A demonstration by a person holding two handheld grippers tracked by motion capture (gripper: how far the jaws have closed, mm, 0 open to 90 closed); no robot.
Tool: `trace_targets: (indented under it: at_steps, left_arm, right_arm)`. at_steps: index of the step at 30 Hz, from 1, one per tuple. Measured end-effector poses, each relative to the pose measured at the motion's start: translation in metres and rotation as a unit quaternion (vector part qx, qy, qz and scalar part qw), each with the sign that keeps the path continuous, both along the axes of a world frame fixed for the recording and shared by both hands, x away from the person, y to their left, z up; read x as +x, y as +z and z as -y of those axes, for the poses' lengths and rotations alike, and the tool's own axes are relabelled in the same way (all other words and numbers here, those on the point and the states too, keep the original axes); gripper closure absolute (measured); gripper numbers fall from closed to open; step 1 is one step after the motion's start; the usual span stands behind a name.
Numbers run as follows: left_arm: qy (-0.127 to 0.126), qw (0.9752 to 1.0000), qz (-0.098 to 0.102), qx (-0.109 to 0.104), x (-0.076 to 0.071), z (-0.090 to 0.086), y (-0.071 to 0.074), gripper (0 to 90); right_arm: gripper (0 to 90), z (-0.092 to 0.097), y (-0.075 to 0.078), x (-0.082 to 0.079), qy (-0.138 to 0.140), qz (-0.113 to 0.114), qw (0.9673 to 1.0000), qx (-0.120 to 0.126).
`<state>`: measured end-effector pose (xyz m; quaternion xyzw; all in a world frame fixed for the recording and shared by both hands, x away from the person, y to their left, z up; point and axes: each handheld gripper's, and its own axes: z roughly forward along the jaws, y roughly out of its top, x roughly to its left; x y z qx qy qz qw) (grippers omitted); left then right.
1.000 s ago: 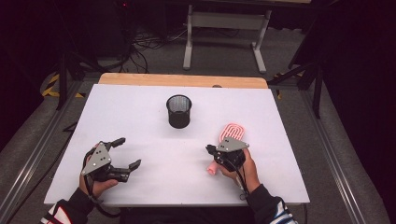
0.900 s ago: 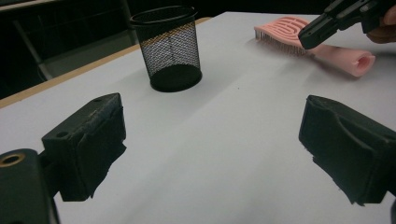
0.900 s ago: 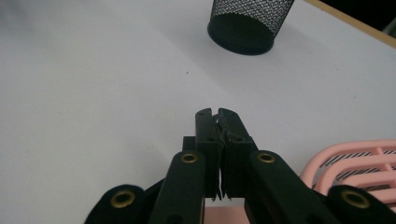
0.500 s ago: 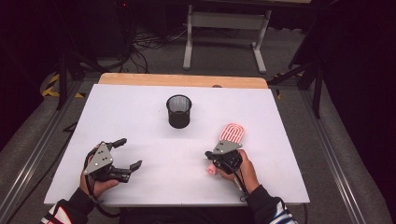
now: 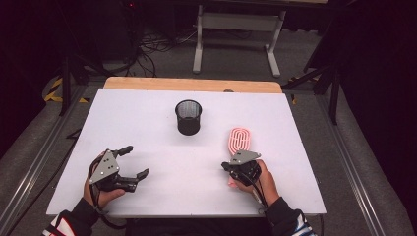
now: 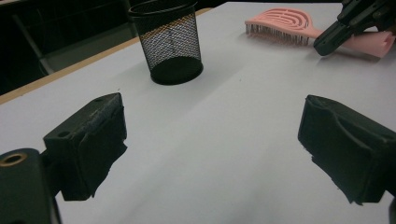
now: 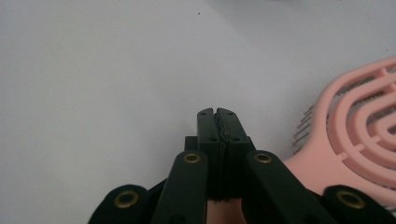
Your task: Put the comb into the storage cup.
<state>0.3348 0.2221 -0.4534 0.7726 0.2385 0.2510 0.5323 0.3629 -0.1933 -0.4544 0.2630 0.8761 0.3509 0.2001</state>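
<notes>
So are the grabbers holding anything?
Nothing. The right gripper is shut empty over the pink brush handle; the left gripper is open, empty.

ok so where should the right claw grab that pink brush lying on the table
Probably the handle. The pink brush lies flat, bristles down, its slotted head toward the mesh cup and its narrower handle toward the person. The right claw, shut, sits right over that handle, so it could open and come down from above, jaws across the handle's width. The wide head looks harder to span.
</notes>
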Motion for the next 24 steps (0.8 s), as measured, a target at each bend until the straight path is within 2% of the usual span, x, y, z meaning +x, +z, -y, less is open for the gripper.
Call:
trace_targets:
  at_steps: [8,24]
  left_arm:
    - [-0.001,1.0000,-0.001,-0.001,0.000,0.000,0.000,8.9]
    - [0.000,1.0000,-0.002,0.000,0.001,-0.001,0.000,8.9]
  right_arm:
    - [89.5,0.013,0.001,-0.004,-0.008,0.002,0.9999,-0.006]
    - [88.2,0.028,0.006,-0.005,-0.021,-0.001,0.9996,-0.017]
